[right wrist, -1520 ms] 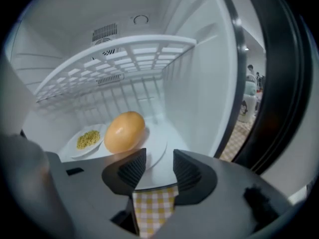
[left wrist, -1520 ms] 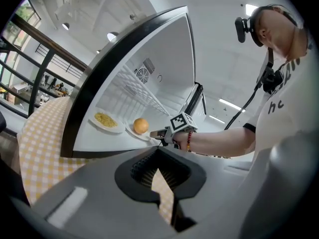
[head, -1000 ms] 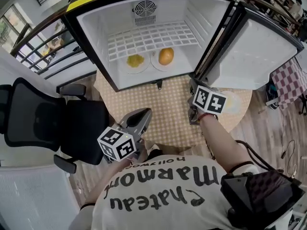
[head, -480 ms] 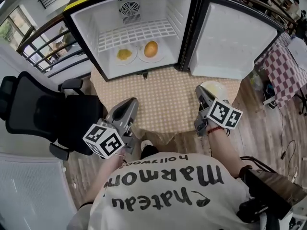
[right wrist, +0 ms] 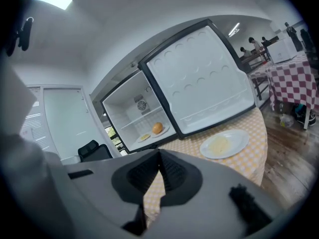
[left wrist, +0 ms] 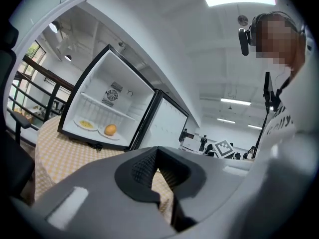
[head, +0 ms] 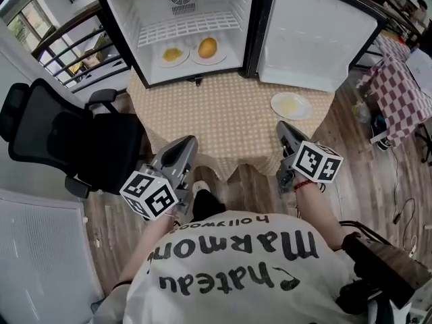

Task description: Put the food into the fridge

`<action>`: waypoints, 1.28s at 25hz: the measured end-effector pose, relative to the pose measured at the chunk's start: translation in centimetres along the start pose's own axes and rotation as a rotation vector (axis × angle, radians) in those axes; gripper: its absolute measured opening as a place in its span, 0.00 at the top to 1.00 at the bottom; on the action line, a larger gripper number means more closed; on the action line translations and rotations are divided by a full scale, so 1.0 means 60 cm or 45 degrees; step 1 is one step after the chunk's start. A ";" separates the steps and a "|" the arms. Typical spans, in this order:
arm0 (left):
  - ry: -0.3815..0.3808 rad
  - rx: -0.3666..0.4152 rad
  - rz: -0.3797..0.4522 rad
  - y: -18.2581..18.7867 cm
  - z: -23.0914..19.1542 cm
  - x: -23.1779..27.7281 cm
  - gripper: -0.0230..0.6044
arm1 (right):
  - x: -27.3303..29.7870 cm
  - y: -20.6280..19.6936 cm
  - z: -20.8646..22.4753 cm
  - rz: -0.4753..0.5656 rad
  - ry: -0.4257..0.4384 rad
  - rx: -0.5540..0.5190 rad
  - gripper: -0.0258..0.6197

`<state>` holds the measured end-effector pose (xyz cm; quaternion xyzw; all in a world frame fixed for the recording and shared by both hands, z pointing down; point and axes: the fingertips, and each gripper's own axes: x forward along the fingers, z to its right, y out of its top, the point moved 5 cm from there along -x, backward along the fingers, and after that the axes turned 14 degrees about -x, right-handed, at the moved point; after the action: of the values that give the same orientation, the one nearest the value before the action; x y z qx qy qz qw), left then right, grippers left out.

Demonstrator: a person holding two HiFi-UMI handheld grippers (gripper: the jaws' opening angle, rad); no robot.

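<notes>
The small fridge point(head: 128, 25) stands open on the round table point(head: 223, 123), its door point(head: 317, 39) swung right. On its floor sit a plate of yellow food point(head: 173, 55) and a plate with an orange bun point(head: 208, 47). A third plate with pale food point(head: 291, 104) lies on the table by the door. My left gripper point(head: 185, 146) is shut and empty at the table's near edge. My right gripper point(head: 283, 128) is shut and empty, a short way in front of the third plate point(right wrist: 224, 144). The left gripper view also shows the bun point(left wrist: 110, 129).
A black office chair point(head: 67, 140) stands left of the table. A table with a red checked cloth point(head: 398, 73) is at the right, over a wooden floor. A railing and windows run behind the fridge at left.
Both grippers have drawn back from the fridge toward the person. The right gripper came off the plate on the table, which now lies in full view beyond its tips.
</notes>
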<state>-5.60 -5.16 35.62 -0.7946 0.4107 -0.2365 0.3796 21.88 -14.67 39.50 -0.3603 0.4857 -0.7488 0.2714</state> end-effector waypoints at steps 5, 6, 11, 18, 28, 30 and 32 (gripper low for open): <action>-0.010 -0.020 -0.006 -0.044 0.044 -0.025 0.95 | -0.057 -0.027 -0.016 -0.010 0.051 0.004 0.94; -0.011 -0.024 -0.005 -0.051 0.052 -0.030 0.95 | -0.065 -0.033 -0.022 -0.017 0.066 0.003 0.94; -0.005 -0.046 -0.016 -0.085 0.077 -0.049 0.95 | -0.091 -0.064 -0.053 -0.060 0.144 0.014 0.94; 0.035 -0.061 -0.031 -0.116 0.100 -0.077 0.95 | -0.122 -0.075 -0.069 -0.078 0.183 -0.044 0.94; 0.058 -0.060 -0.006 -0.125 0.118 -0.090 0.95 | -0.133 -0.073 -0.081 -0.090 0.215 -0.110 0.94; 0.062 -0.055 -0.007 -0.125 0.120 -0.094 0.95 | -0.132 -0.074 -0.082 -0.090 0.217 -0.105 0.94; 0.065 -0.051 -0.010 -0.126 0.120 -0.097 0.95 | -0.132 -0.075 -0.081 -0.090 0.216 -0.100 0.94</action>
<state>-0.25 5.46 36.95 -0.7975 0.4216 -0.2499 0.3520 22.40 -4.38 40.16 -0.3228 0.5230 -0.7661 0.1882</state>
